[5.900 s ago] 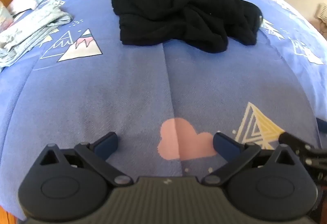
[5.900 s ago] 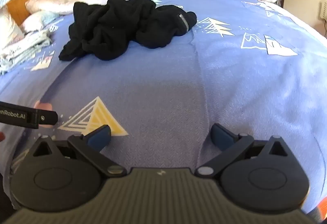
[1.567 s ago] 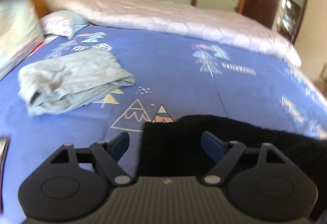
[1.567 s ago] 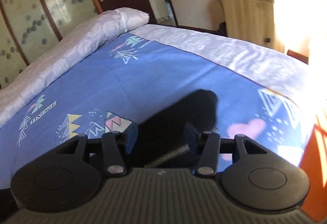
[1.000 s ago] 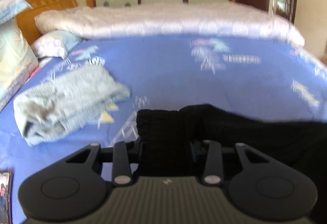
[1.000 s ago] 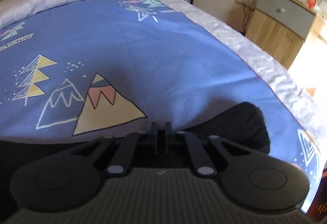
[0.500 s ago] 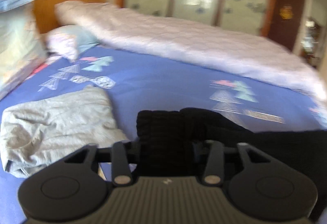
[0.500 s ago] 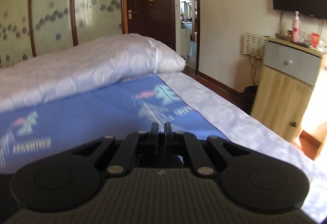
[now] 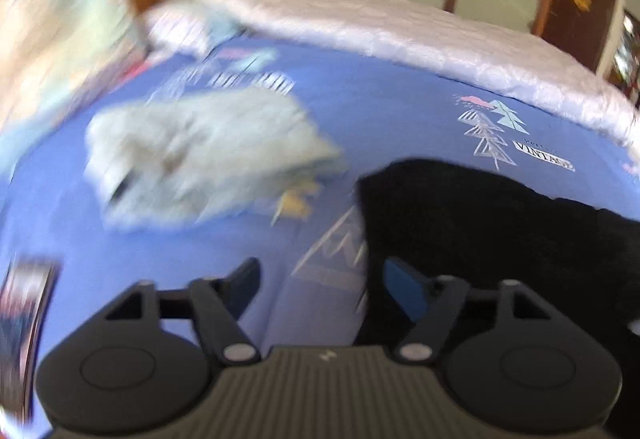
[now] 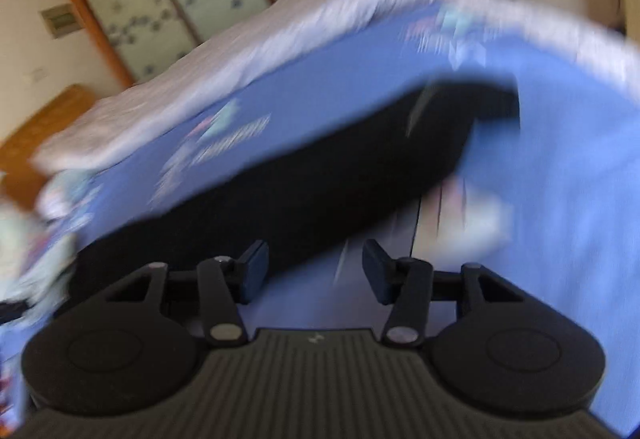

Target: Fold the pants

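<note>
Left wrist view: the left gripper is hanging with its fingers spread wide and nothing between them, just above the blue bed cover. The black pants are lying stretched out on the cover ahead and to the right, their near edge passing just beside the gripper's right-hand finger; whether cloth and finger are touching is hard to tell through the blur. A crumpled pale grey garment is sitting well apart to the left.

Right wrist view: the right gripper is also standing wide and empty, over bare cover. The pants are running as a long dark band across the bed in front of it, their edge just beside the left-hand finger.

The fabric is looking thick, soft and limp, so it will likely sag and bunch rather than hold a crease; it is probably not slippery. Pinching both layers at the outer corners of one end seems the surest hold for carrying it over.
</note>
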`<state>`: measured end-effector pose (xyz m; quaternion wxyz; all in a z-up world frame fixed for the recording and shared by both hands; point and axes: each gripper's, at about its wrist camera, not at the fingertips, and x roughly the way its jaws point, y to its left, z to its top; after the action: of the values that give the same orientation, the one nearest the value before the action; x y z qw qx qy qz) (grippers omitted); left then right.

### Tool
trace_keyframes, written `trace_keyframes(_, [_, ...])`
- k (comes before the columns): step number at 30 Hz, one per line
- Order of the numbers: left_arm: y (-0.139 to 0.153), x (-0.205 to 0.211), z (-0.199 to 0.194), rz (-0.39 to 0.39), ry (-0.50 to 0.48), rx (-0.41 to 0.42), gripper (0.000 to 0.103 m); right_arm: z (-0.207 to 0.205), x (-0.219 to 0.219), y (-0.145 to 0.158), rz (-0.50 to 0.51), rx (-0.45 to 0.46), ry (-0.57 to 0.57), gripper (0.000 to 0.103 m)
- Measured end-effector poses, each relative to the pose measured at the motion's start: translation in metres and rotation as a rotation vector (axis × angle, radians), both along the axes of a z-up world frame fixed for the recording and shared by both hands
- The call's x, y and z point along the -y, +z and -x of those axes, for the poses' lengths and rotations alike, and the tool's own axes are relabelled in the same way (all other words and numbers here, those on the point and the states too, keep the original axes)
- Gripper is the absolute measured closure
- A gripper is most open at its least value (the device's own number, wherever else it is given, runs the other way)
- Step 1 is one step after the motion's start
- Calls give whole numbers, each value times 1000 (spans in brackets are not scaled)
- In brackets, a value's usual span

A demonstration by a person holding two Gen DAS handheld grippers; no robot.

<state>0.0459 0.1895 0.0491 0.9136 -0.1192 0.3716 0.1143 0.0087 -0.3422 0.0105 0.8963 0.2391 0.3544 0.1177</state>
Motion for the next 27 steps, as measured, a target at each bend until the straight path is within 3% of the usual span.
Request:
trace_keyframes(4, [-15, -13, 44, 153, 18, -62, 27, 55, -22, -18, -74, -61, 32, 47])
trace_keyframes(9, [-41, 6, 58, 331, -34, -121, 27, 56, -54, -36, -166, -115, 32, 52])
trace_keyframes(10, [-43, 17, 56, 335, -64, -130, 34, 51, -59, -36, -177, -118, 36, 78])
trace_keyframes(11, [-46, 27, 56, 312, -84, -139, 42, 46, -61, -34, -164, -133, 18, 94])
trace_keyframes(12, [-47, 37, 54, 278, -102, -153, 59, 44, -59, -27, -142, -135, -17, 94])
trace_keyframes(14, [-46, 56, 55, 188, -119, -159, 67, 48, -41, -8, -187, -49, -87, 95])
trace_keyframes(15, [-46, 60, 56, 178, -136, -163, 73, 52, -30, 8, -207, 12, -126, 95])
trace_keyframes(18, [-45, 65, 58, 152, -142, -168, 73, 83, 10, 59, -207, 259, -279, 95])
trace_keyframes(20, [-44, 63, 59, 176, -130, -167, 69, 101, 33, 75, -212, 351, -382, 94])
trace_keyframes(21, [-44, 61, 59, 191, -128, -167, 68, 108, 41, 76, -186, 360, -433, 94])
trace_keyframes(23, [-44, 58, 62, 223, -124, -167, 61, 113, 49, 67, -78, 308, -539, 79])
trace_keyframes(25, [-43, 57, 64, 244, -120, -168, 56, 114, 55, 52, 74, 189, -694, 53])
trace_keyframes(27, [-40, 55, 69, 266, -109, -173, 45, 122, 65, 33, 46, 100, -808, 53])
